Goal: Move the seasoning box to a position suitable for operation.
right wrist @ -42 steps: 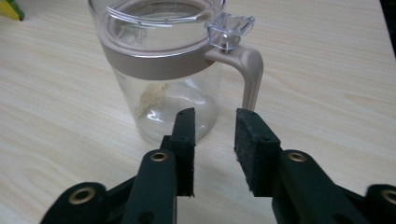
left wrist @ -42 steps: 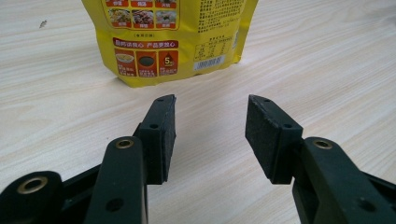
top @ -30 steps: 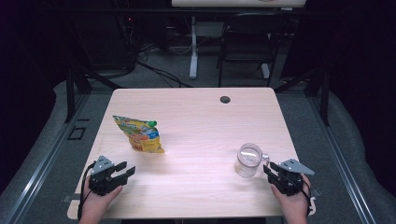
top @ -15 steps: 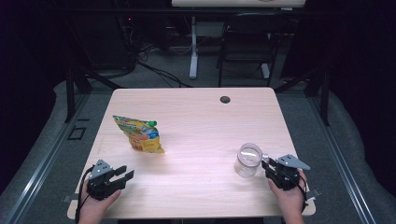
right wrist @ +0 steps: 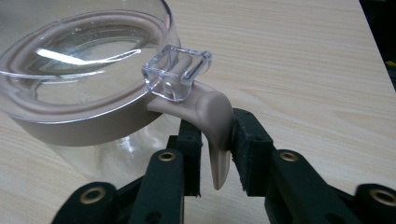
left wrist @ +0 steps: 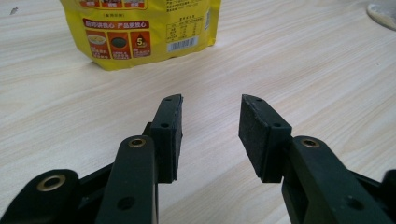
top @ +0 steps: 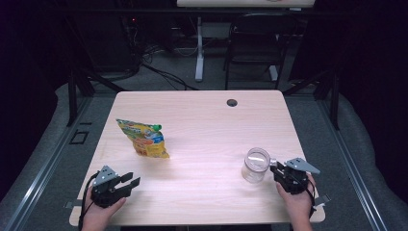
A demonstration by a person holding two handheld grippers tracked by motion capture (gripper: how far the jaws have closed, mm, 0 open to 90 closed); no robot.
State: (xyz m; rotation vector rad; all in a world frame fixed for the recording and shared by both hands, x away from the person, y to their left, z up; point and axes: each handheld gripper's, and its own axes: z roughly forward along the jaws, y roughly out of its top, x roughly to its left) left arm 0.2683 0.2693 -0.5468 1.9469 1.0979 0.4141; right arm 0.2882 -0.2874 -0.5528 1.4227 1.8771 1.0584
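Both tongs (top: 131, 182) (top: 275, 167) slightly lower, nearer.

The counter (top: 207, 144) was lit from above and looked bright, with a pale glare patch near its middle, while the room behind it stayed very dark. The high view was soft and a little grainy. In the right gripper view, a white highlight crossed the clear jar (right wrist: 84, 70), and the black fingers (right wrist: 191, 149) near the lens were slightly blurred.
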